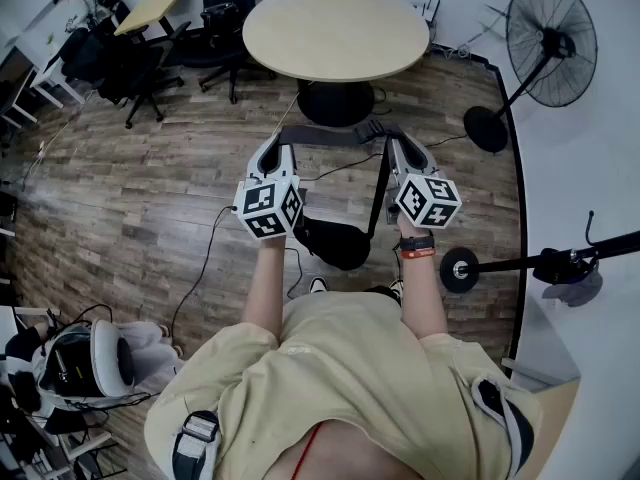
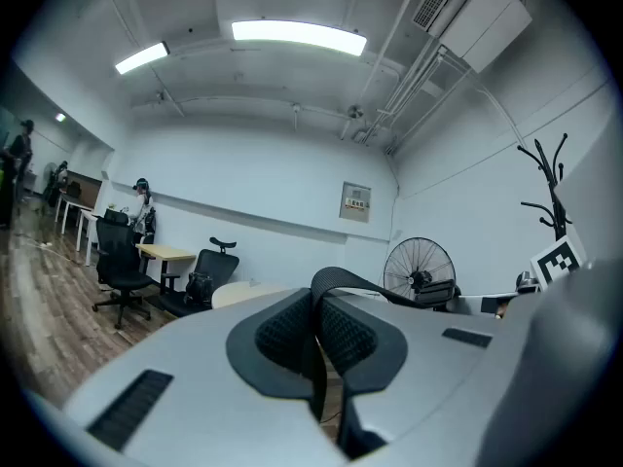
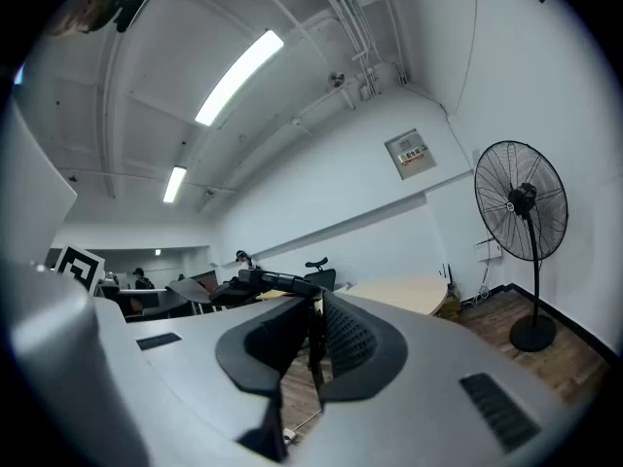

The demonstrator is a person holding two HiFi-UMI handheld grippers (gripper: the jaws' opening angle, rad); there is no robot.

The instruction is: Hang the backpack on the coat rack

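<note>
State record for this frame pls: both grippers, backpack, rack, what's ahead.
left hand-held gripper: shut on backpack strap
right hand-held gripper: shut on backpack strap
backpack: hangs below and between the two grippers
coat rack: stands to the right, backpack not on it
ahead: round table, standing fan to its right

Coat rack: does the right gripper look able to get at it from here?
Probably yes. The coat rack stands on that side, only bare floor between, though the right gripper is shut on the backpack strap.
</note>
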